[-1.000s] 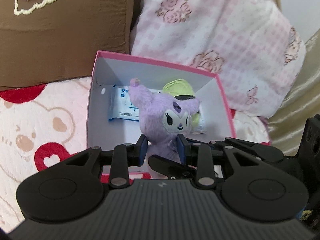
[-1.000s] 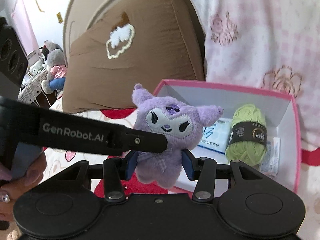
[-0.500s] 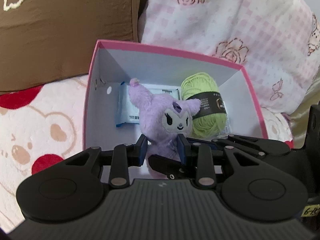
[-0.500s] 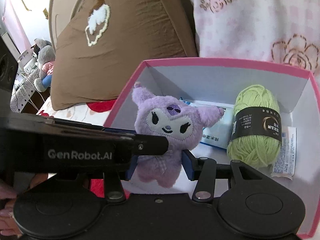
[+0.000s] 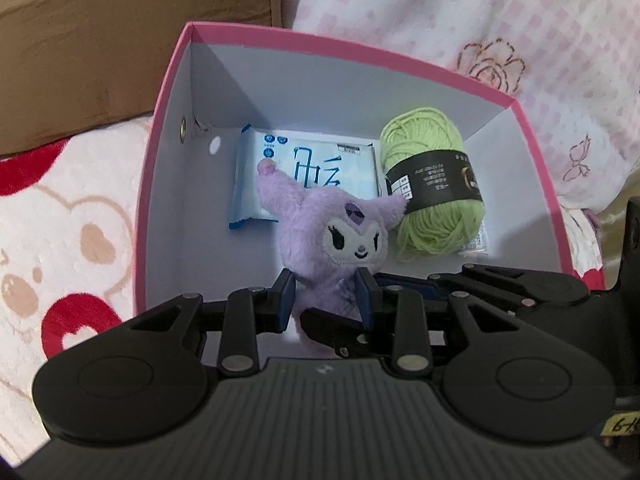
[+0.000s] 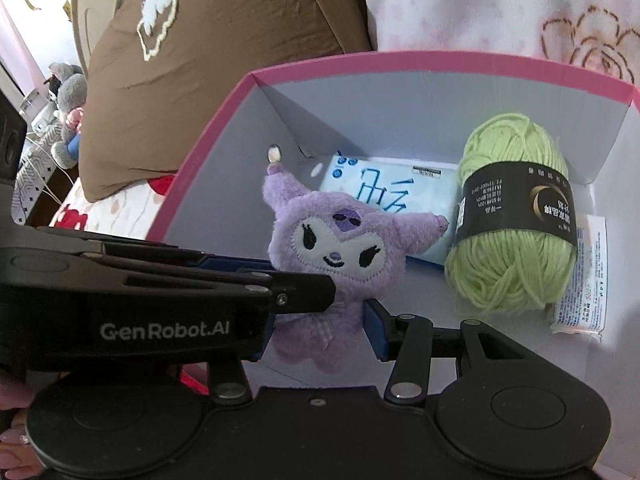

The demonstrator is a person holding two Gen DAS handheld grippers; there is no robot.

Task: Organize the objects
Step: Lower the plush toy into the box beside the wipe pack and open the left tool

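Both tools, left (image 5: 325, 300) and right (image 6: 318, 334), clamped small purple plush doll (image 5: 340, 236) | upright above pink-rimmed white cardboard box (image 5: 168, 152) | presumably for placement beside green yarn ball (image 5: 434, 184).

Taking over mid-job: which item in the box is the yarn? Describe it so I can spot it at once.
Find the pink-rimmed box on the bedding, in front of the pillows. On its white floor, to the right of the blue-and-white packet and behind the purple plush both grippers hold, lies the yarn. It is the only green thing there, a round skein with a black paper band.
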